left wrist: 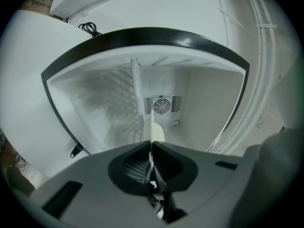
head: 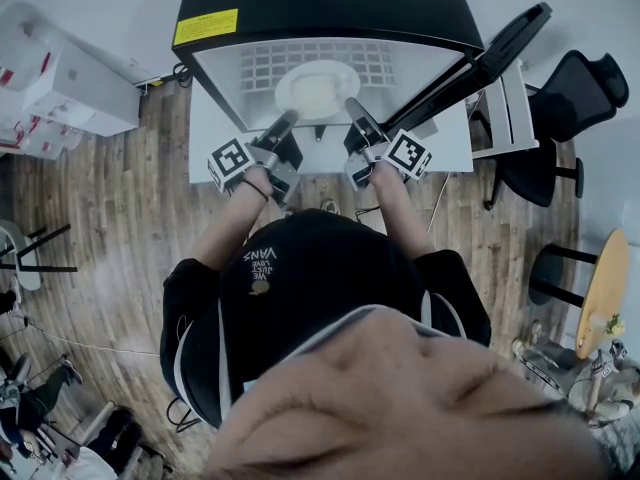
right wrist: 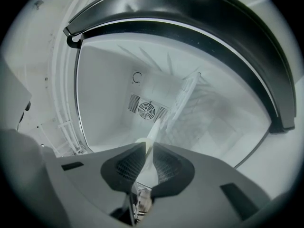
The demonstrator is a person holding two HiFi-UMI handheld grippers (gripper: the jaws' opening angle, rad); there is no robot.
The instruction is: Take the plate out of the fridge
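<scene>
The plate [head: 318,90] is round and cream-white. It lies flat on the wire shelf [head: 258,68] inside the open fridge [head: 320,3], upper centre of the frame. The fridge is small, with a black case, a white interior and its door [head: 500,53] swung out to the right. The left tool [head: 291,118] pinches the plate's near-left rim, and the right tool [head: 351,105] its near-right rim.

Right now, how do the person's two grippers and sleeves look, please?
Both the left gripper and the right gripper have grey bodies, long dark jaws with ribbed black pads, and a white cube with black square markers. The person wears a black T-shirt with short sleeves.
</scene>
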